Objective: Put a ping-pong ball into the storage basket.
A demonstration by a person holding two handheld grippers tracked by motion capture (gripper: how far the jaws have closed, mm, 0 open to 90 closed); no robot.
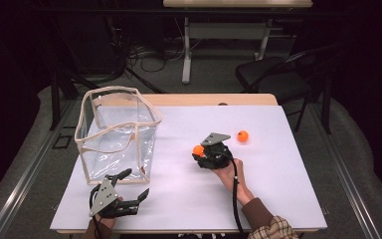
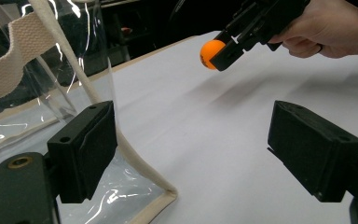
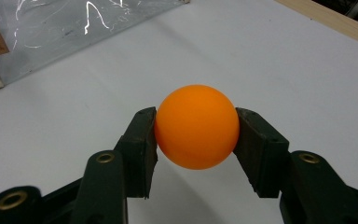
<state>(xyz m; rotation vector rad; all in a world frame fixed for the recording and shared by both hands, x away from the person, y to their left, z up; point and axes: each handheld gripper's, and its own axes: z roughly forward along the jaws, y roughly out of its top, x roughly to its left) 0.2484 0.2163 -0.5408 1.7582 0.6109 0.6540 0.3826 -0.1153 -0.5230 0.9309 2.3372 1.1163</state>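
My right gripper is shut on an orange ball, held a little above the white table near its middle; the ball also shows in the high view and, from the left gripper view, the same ball sits between the far gripper's jaws. A second orange ball lies on the table to the right of that hand. My left gripper stands open with nothing between its jaws, near the front left of the table, just by the front corner of a clear plastic bag with cream trim.
The clear bag stands upright and open-topped at the table's left. The white table cover ends at a wooden edge at the back. A dark chair and a desk frame stand beyond the table.
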